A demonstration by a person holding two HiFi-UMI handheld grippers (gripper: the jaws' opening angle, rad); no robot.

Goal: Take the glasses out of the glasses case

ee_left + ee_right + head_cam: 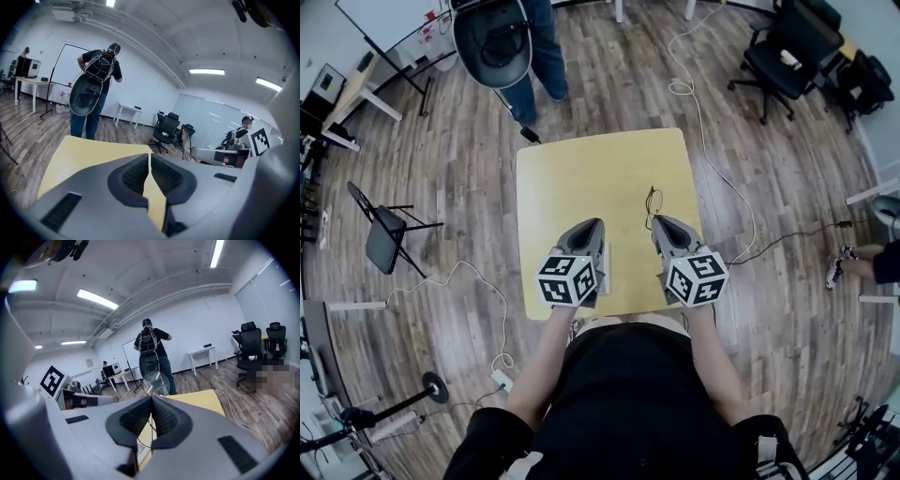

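The glasses (652, 202) are thin wire-rimmed ones, and they hang above the yellow table (600, 169) from my right gripper (661, 220). In the right gripper view one round lens (156, 383) stands just above the jaws, and a thin wire runs down between the pads, so my right gripper (151, 399) is shut on the frame. My left gripper (589, 223) hovers beside it over the table's near half. Its jaws (150, 157) are shut with nothing between them. No glasses case shows in any view.
A person (534, 56) carrying a dark round shell stands just beyond the table's far edge. A black office chair (787, 56) is at the back right, a folding chair (389, 234) at the left. Cables (712, 159) trail over the wooden floor.
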